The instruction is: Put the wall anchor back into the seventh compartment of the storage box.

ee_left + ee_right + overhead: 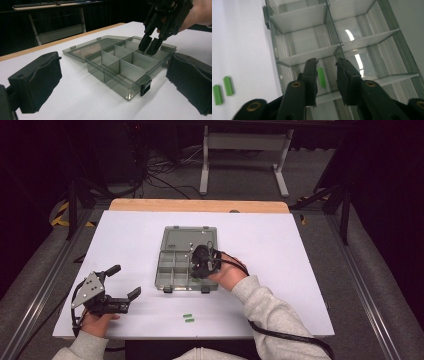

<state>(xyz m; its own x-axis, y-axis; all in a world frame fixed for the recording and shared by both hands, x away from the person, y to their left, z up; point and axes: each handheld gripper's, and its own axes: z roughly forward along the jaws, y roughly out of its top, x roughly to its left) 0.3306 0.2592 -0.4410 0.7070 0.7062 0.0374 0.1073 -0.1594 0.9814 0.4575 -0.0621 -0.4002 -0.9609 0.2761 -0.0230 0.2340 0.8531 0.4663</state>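
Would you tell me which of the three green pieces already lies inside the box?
The green piece between the right gripper jaws; the other two lie on the table.

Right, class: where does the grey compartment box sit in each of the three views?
High view: the grey compartment box lies at the table's centre, lid open.
Left gripper view: the box is in the middle, running right.
Right gripper view: the box fills the top and right.
Shared landmark: the right gripper over the box.

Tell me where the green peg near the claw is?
The green peg lies in a compartment of the grey box, just below the right claw, whose jaws stand apart from it.
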